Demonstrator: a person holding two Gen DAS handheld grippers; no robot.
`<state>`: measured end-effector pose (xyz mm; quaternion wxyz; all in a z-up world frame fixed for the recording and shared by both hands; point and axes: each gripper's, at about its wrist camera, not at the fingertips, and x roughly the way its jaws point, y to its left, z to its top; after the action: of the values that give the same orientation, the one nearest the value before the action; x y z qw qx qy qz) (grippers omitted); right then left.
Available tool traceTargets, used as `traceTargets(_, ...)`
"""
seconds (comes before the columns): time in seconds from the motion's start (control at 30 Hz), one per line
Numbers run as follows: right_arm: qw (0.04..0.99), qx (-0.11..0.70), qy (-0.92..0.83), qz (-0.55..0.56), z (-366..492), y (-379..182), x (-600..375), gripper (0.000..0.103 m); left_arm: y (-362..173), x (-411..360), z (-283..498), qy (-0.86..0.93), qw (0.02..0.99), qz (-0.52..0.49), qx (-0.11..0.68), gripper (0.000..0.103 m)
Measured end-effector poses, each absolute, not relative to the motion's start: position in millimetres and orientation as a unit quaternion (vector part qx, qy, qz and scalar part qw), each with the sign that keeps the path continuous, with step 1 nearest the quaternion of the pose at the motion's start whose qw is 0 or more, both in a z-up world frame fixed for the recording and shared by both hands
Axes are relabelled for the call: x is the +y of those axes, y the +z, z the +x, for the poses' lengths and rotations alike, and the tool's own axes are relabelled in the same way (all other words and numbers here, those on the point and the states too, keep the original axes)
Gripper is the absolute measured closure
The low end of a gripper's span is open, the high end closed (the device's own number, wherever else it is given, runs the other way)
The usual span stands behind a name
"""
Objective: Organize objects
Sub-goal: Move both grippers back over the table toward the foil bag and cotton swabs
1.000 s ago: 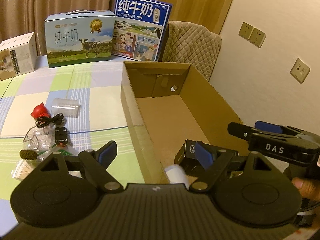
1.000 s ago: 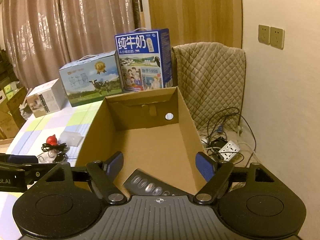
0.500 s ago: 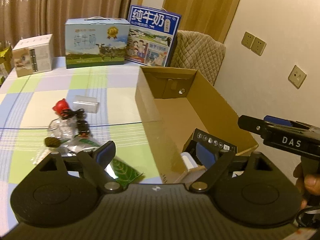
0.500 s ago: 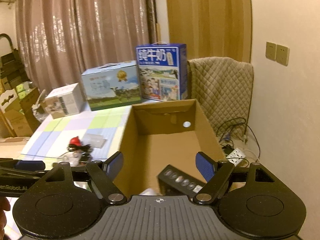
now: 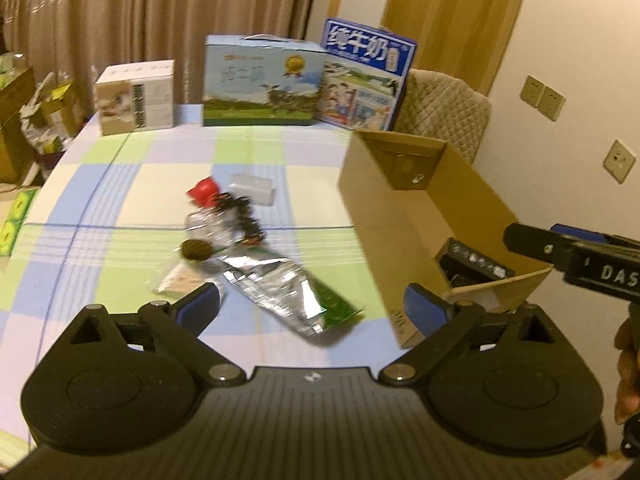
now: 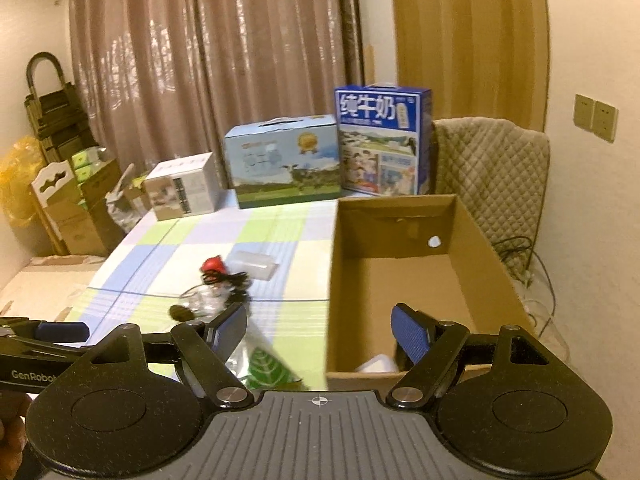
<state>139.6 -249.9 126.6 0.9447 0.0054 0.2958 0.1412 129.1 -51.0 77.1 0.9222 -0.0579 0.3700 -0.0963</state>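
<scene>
Both empty grippers have swung from the open brown cardboard box (image 5: pixel 420 216) toward the table clutter; the left gripper (image 5: pixel 312 308) is opening, the right gripper (image 6: pixel 320 332) gapes. The crinkly silver-and-green foil pouch (image 5: pixel 280 288) looks light and slippery, best pinched at an edge.

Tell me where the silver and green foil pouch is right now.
The foil pouch lies flat on the checked tablecloth, just left of the open cardboard box in the left wrist view, at the near end of the small-item pile beside the red item.

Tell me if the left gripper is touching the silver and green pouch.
Apart. In the left wrist view the left gripper hangs with opening jaws above the silver and green pouch, its pads clear of the foil.
</scene>
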Motion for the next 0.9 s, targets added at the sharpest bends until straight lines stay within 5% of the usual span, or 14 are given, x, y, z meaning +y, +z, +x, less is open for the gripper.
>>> traceTargets(0.9, 0.898, 0.342, 0.258, -0.102, 177.2, 16.1, -142.3, 0.026, 0.1, 54.1, 169.2, -0.043, 0.907, -0.011, 0.419, 0.001)
